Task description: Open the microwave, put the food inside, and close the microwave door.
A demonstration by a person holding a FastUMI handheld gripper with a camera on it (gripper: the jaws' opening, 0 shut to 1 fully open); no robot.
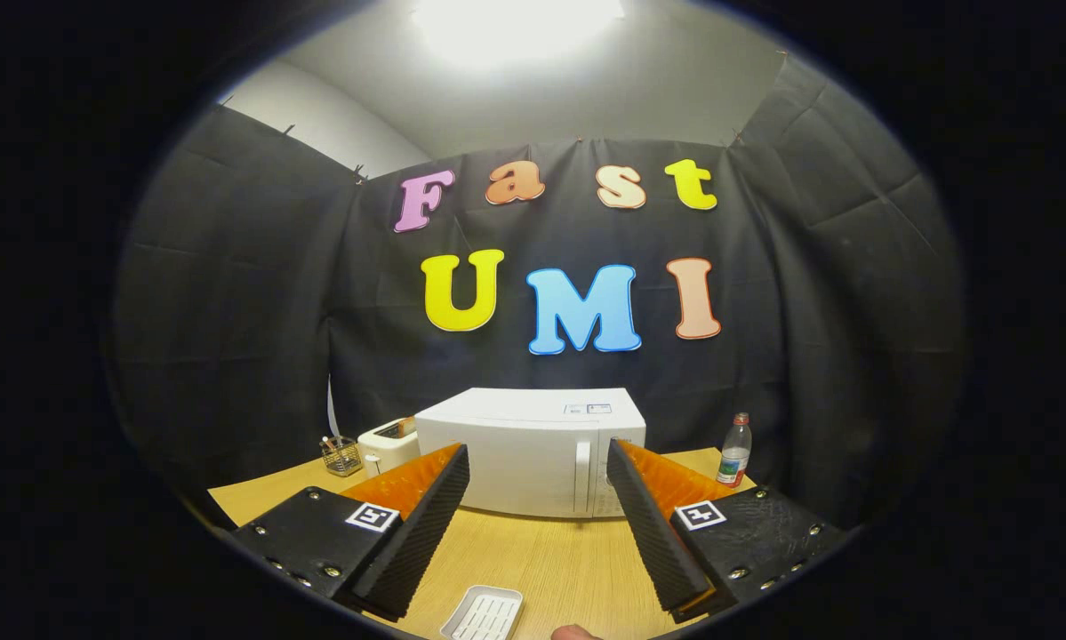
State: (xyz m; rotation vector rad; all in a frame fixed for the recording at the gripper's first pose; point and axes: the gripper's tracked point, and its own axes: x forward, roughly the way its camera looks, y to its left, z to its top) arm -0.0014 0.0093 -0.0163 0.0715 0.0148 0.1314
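A white microwave [533, 449] stands on the wooden table [550, 556] beyond my fingers, its door shut and its vertical handle [582, 476] toward its right side. A small white ribbed tray [483, 614] lies on the table close to me, between and below the fingers; whether food is in it I cannot tell. My gripper [539, 464] is open, fingers spread wide with nothing between them, held well short of the microwave.
A white toaster [388, 445] and a small wire basket [342, 456] sit left of the microwave. A plastic bottle with a red cap [734, 450] stands to its right. A fingertip [573, 633] shows at the table's near edge.
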